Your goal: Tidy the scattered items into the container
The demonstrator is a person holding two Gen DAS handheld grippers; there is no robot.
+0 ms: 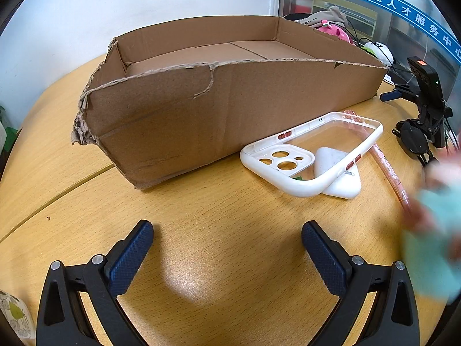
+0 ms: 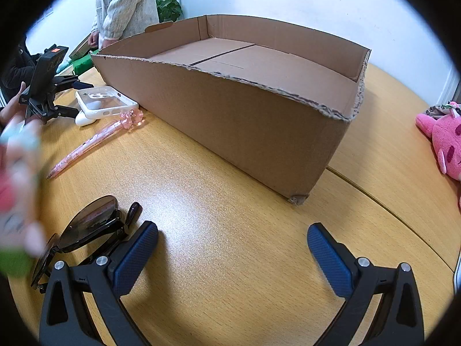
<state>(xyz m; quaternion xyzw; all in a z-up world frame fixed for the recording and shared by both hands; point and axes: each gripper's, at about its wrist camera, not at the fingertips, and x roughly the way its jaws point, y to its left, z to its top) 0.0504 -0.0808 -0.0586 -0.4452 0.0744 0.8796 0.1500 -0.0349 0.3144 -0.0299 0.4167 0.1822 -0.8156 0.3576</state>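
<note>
A torn, low cardboard box [image 1: 201, 109] [image 2: 259, 121] stands on the wooden table with nothing visible inside. To its right in the left wrist view a white phone case [image 1: 311, 152] rests on a white earbud case [image 1: 343, 184], with a pink pen [image 1: 391, 173] beside them. The right wrist view shows the phone case [image 2: 106, 102], the pink pen [image 2: 92, 144] and black sunglasses [image 2: 83, 230] just left of my right gripper. My left gripper [image 1: 227, 248] and right gripper [image 2: 232, 250] are both open above bare table, holding nothing.
A blurred teal and pink object [image 1: 435, 225] [image 2: 17, 190] moves at the frame edge. A black phone stand [image 1: 426, 101] [image 2: 46, 86] stands by the box. A pink plush toy [image 2: 443, 141] lies at the right. A person [image 2: 124, 3] stands behind the table.
</note>
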